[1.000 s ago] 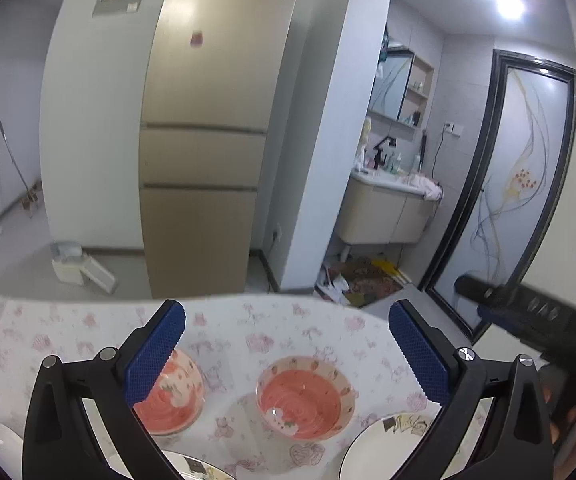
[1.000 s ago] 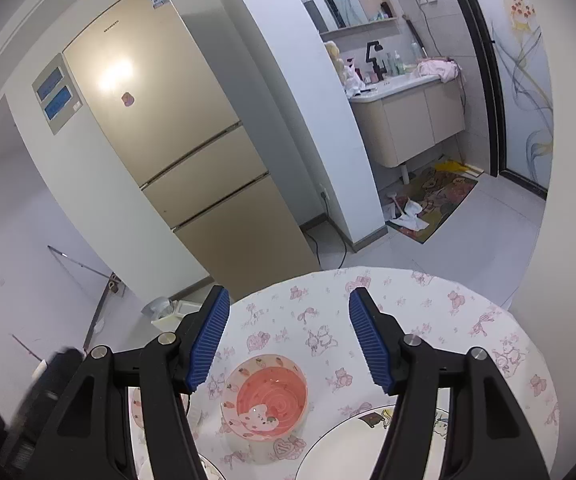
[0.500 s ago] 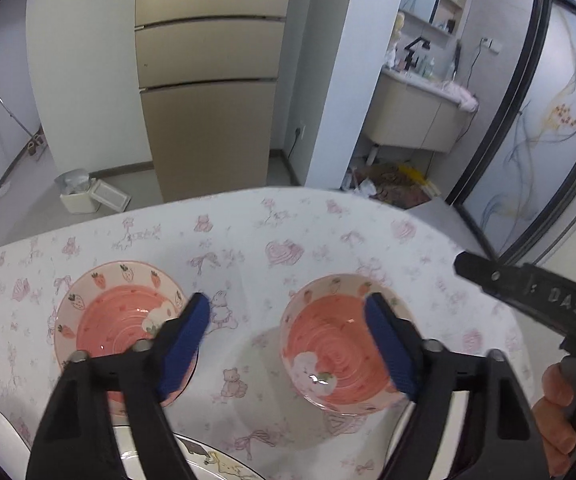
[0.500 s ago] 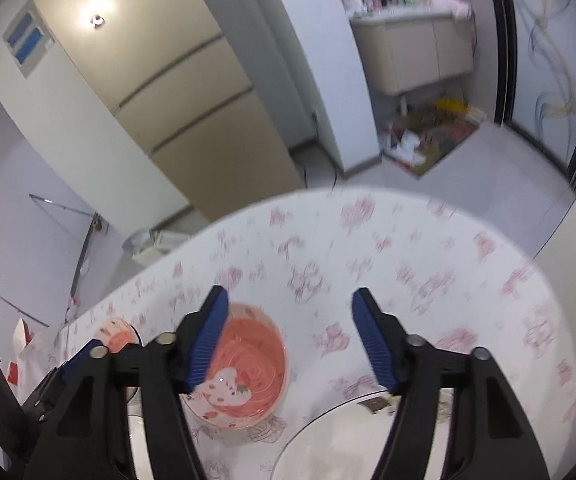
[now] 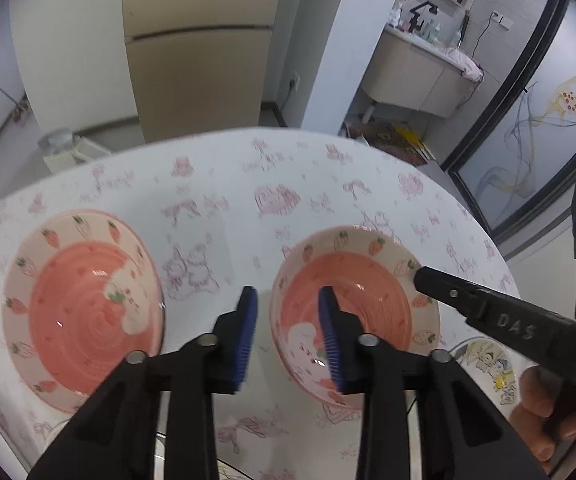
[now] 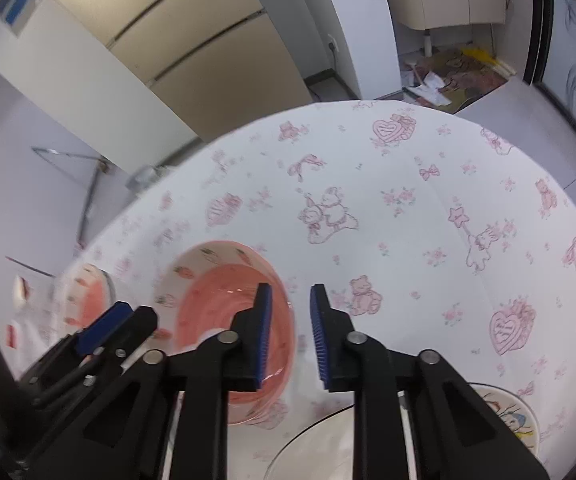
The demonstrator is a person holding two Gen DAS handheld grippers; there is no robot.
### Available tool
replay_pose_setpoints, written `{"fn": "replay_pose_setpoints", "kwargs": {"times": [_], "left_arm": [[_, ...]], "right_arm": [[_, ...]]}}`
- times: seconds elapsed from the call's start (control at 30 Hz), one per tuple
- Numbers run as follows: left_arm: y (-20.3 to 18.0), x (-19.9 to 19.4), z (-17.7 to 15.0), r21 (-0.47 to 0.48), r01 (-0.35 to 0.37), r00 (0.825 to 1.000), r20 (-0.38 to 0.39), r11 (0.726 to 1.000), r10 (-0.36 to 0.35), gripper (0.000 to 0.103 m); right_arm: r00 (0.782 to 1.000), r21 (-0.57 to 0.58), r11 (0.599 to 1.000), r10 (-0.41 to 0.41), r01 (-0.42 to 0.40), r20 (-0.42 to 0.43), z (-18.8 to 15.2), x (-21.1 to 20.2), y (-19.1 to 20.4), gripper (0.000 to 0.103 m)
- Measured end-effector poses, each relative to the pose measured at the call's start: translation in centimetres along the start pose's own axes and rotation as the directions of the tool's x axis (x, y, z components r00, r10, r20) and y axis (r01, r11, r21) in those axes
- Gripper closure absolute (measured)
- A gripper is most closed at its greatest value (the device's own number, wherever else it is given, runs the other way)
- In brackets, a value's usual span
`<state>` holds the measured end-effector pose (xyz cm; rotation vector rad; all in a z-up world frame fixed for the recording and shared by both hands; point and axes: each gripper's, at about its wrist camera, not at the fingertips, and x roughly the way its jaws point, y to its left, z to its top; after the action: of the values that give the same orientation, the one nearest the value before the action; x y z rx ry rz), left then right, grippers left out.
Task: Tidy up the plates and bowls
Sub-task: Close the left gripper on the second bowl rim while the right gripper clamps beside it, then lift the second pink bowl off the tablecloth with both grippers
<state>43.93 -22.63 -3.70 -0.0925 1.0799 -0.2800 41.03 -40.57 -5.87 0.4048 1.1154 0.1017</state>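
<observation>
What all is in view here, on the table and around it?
Bowls: two, pink with strawberries, side by side on the table.
Plates: at least two, white with cartoons, near edge, cut off.
Tablecloth: one, white with pink prints, over the table.
Fridge: one, beige, behind the table.
Cabinet: one, beige, back right.
Left gripper: black, blue pads, closing astride one bowl's rim.
Right gripper: same colours, closing astride that bowl's opposite rim.
Hand: one, holding the right gripper.
</observation>
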Motion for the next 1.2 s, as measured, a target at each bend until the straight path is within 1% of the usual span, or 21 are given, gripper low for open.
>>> {"fn": "replay_pose_setpoints", "kwargs": {"times": [0.07, 0.1, 0.13, 0.2, 0.27, 0.33, 0.37, 0.4, 0.43, 0.5, 0.53, 0.63, 0.73, 0.83, 0.87, 0.93, 0.97, 1.03, 1.1, 1.2], "left_arm": [[0.2, 0.3, 0.0, -0.011, 0.025, 1.0, -0.014, 1.0, -0.025, 0.073], [0.3, 0.4, 0.0, -0.017, 0.027, 0.999, -0.018, 0.999, -0.027, 0.075], [0.4, 0.6, -0.1, -0.023, 0.028, 0.999, -0.023, 0.999, -0.028, 0.076], [0.5, 0.9, -0.1, -0.029, 0.018, 0.999, -0.031, 0.999, -0.019, 0.08], [0.6, 1.2, -0.2, -0.029, 0.013, 0.999, -0.035, 1.0, -0.014, 0.082], [0.7, 1.6, -0.3, -0.034, 0.02, 0.998, -0.055, 0.999, -0.022, 0.086], [0.7, 2.0, -0.4, -0.035, 0.016, 0.997, -0.07, 0.999, -0.018, 0.087], [0.7, 2.4, -0.5, -0.039, -0.006, 0.996, -0.085, 0.999, 0.003, 0.09], [0.8, 2.6, -0.5, -0.046, -0.017, 0.996, -0.089, 0.999, 0.013, 0.091], [0.7, 3.0, -0.8, -0.052, -0.016, 0.996, -0.093, 0.999, 0.011, 0.093], [0.6, 3.1, -0.8, -0.044, -0.025, 0.996, -0.092, 0.999, 0.021, 0.093], [0.5, 3.0, -0.9, -0.04, -0.036, 0.996, -0.086, 0.999, 0.032, 0.094], [0.6, 3.2, -0.9, -0.05, -0.028, 0.996, -0.082, 0.998, 0.024, 0.094], [0.4, 3.9, -1.0, -0.068, -0.043, 0.996, -0.084, 0.997, 0.038, 0.094], [0.3, 4.1, -1.0, -0.061, -0.05, 0.995, -0.085, 0.997, 0.045, 0.094], [0.0, 4.8, -1.2, -0.043, -0.059, 0.993, -0.102, 0.997, 0.055, 0.094], [0.0, 5.2, -1.3, -0.046, -0.053, 0.992, -0.114, 0.998, 0.048, 0.094], [0.2, 5.6, -1.3, -0.072, -0.02, 0.993, -0.117, 0.997, 0.012, 0.092], [0.2, 5.6, -1.3, -0.076, -0.018, 0.992, -0.122, 0.997, 0.008, 0.092], [0.2, 5.6, -1.3, -0.071, -0.015, 0.993, -0.117, 0.997, 0.006, 0.092]], "right_arm": [[1.0, -0.023, 1.0, -0.007, 0.007, -0.01, -0.1, 0.3, 0.4, 0.092], [1.0, -0.032, 0.999, -0.025, 0.024, -0.01, 0.0, 0.4, 0.5, 0.096], [0.999, -0.045, 0.998, -0.041, 0.041, -0.011, -0.1, 0.4, 0.7, 0.096], [0.999, -0.06, 0.997, -0.05, 0.049, -0.015, -0.1, 0.4, 0.8, 0.096], [0.999, -0.052, 0.998, -0.042, 0.041, -0.019, -0.1, 0.5, 0.6, 0.096], [0.999, -0.045, 0.999, -0.03, 0.029, -0.022, 0.0, 0.6, 0.5, 0.096], [0.999, -0.042, 0.999, -0.024, 0.023, -0.024, 0.0, 0.6, 0.4, 0.096], [0.999, -0.041, 0.999, -0.022, 0.021, -0.026, 0.0, 0.7, 0.4, 0.096], [0.999, -0.043, 0.999, -0.022, 0.021, -0.034, 0.0, 0.8, 0.4, 0.096], [0.995, -0.052, 0.998, -0.03, 0.026, -0.097, -0.2, 1.9, 0.5, 0.096], [0.992, -0.058, 0.998, -0.03, 0.023, -0.123, -0.3, 2.5, 0.5, 0.096], [0.991, -0.036, 0.999, -0.02, 0.015, -0.135, -0.4, 3.3, 0.3, 0.096], [0.991, -0.061, 0.998, -0.03, 0.022, -0.132, -0.6, 3.3, 0.6, 0.096], [0.991, -0.086, 0.996, -0.039, 0.028, -0.128, -0.7, 3.3, 0.9, 0.096], [0.991, -0.103, 0.994, -0.049, 0.036, -0.127, -0.8, 3.3, 1.1, 0.095], [0.99, -0.1, 0.994, -0.047, 0.033, -0.132, -0.8, 3.3, 0.9, 0.095], [0.99, -0.089, 0.996, -0.038, 0.026, -0.139, -0.8, 3.5, 0.8, 0.095], [0.987, -0.075, 0.997, -0.029, 0.017, -0.158, -0.8, 4.1, 0.7, 0.095], [0.984, -0.075, 0.997, -0.028, 0.015, -0.175, -0.9, 4.7, 0.6, 0.094], [0.984, -0.048, 0.999, -0.009, 0.001, -0.175, -0.9, 4.8, 0.3, 0.094]]}}
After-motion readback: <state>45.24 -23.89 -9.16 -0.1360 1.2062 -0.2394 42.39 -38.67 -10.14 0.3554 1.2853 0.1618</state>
